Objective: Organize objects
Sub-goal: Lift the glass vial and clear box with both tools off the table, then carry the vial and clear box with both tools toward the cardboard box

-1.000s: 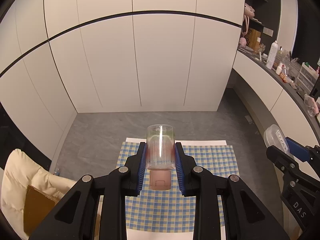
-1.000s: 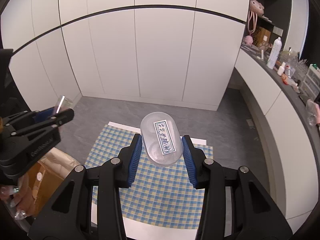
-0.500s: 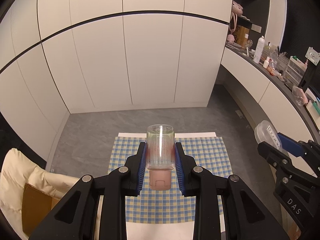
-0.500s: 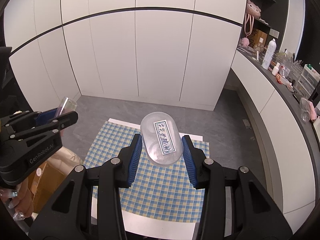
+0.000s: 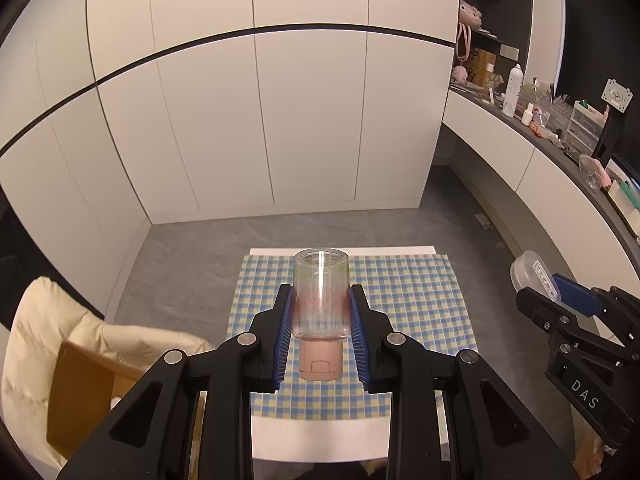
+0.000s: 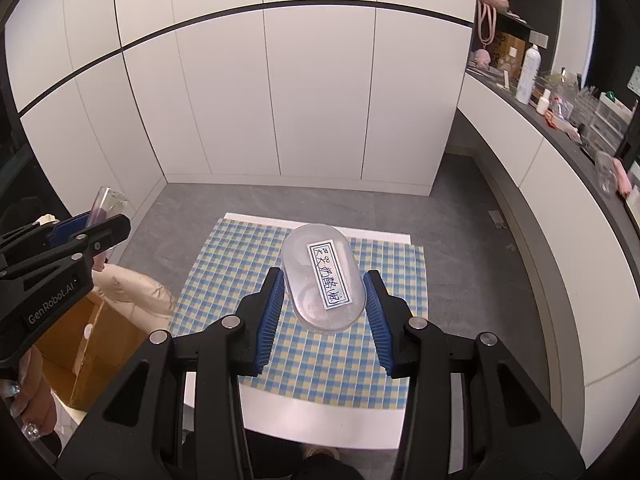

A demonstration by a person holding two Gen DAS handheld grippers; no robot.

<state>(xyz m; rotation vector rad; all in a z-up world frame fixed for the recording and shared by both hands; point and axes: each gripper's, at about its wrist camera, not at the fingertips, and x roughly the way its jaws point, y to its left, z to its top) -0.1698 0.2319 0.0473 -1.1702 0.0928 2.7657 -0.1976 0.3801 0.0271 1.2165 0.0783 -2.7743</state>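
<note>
White cabinet wall, grey floor, cluttered dark counter right.

"GenRobot.AI" was printed on the left gripper, "DAS" on the right gripper; the oval container's label bore handwritten characters.
</note>
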